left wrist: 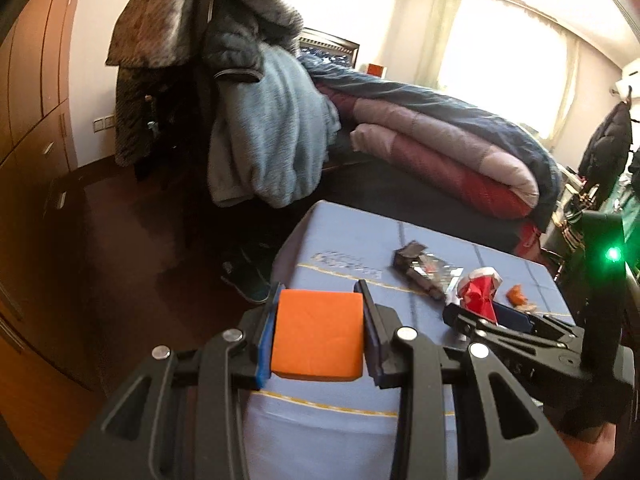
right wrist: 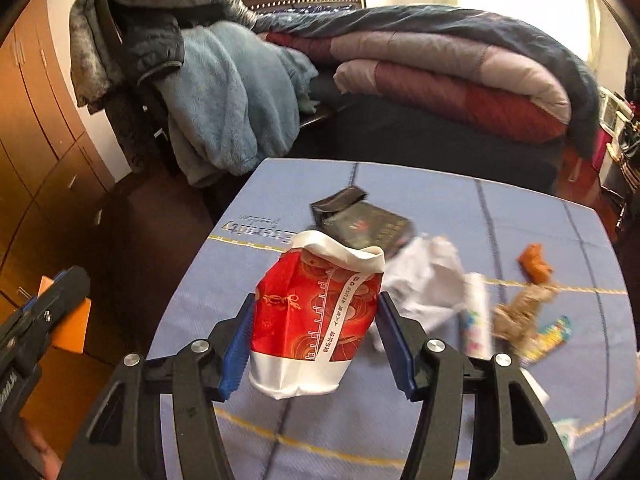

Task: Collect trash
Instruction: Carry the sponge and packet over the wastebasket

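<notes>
An orange block [left wrist: 318, 336] is clamped between the pads of the left tongs [left wrist: 319, 334], low in the left wrist frame. A crushed red-and-white paper cup [right wrist: 316, 320] is gripped by the right tongs [right wrist: 316, 334] at the centre of the right wrist frame. Behind the cup, a dark carton [right wrist: 362, 222], crumpled white paper [right wrist: 426, 284] and orange scraps [right wrist: 534, 266] are scattered over the blue-covered worktop [right wrist: 440, 200]. Folded quilts [right wrist: 460, 76] are seen at upper right.

daylight is blowing out the window [left wrist: 508, 68] w/ glare; cabinets [left wrist: 28, 80] are sitting dim; fisheye is bending edges; tabletop [right wrist: 440, 208] litter is blurring.
</notes>
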### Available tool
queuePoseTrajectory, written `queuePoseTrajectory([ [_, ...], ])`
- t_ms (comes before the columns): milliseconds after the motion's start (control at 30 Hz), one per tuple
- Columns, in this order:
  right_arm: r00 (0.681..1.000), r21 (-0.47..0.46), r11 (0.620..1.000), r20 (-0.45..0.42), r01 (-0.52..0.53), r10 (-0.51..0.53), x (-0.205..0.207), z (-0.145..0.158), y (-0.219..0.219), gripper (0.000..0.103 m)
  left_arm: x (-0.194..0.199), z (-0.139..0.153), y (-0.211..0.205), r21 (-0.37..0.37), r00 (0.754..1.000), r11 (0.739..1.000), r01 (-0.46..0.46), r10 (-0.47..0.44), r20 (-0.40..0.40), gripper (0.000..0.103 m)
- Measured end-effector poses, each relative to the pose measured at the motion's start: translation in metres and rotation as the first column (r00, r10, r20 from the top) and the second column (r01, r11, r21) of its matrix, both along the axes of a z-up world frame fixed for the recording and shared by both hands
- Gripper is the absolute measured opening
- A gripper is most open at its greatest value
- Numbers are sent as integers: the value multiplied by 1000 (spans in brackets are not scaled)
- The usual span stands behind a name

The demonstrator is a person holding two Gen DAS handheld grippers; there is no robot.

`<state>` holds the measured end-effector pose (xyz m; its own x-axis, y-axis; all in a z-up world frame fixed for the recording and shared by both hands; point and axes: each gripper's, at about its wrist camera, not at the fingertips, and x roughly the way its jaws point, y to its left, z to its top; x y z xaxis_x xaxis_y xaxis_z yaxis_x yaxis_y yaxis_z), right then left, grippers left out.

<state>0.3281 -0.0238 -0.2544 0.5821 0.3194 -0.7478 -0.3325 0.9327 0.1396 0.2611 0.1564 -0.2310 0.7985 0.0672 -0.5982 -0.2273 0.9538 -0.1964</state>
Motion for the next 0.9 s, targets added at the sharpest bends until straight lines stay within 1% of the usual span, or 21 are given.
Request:
queuePoseTrajectory([
  [267, 999, 18, 999, 29, 44, -44, -30, 18, -50, 59, -11, 24, -41, 11, 998, 998, 63, -64, 28, 36],
  [467, 994, 20, 997, 68, 80, -81, -53, 29, -88, 60, -19, 41, -80, 30, 990, 991, 131, -132, 49, 36],
  [667, 984, 18, 988, 94, 151, -152, -74, 33, -137, 60, -21, 51, -132, 37, 970, 973, 228, -231, 72, 36],
  [767, 977, 8, 982, 101, 190, -189, -82, 31, -160, 60, -20, 53, -162, 32, 955, 958, 286, -288, 77, 36],
  [900, 963, 4, 969, 109, 248, -247, -92, 28, -194, 60, -16, 52, -196, 36, 937, 940, 340, -342, 71, 36],
])
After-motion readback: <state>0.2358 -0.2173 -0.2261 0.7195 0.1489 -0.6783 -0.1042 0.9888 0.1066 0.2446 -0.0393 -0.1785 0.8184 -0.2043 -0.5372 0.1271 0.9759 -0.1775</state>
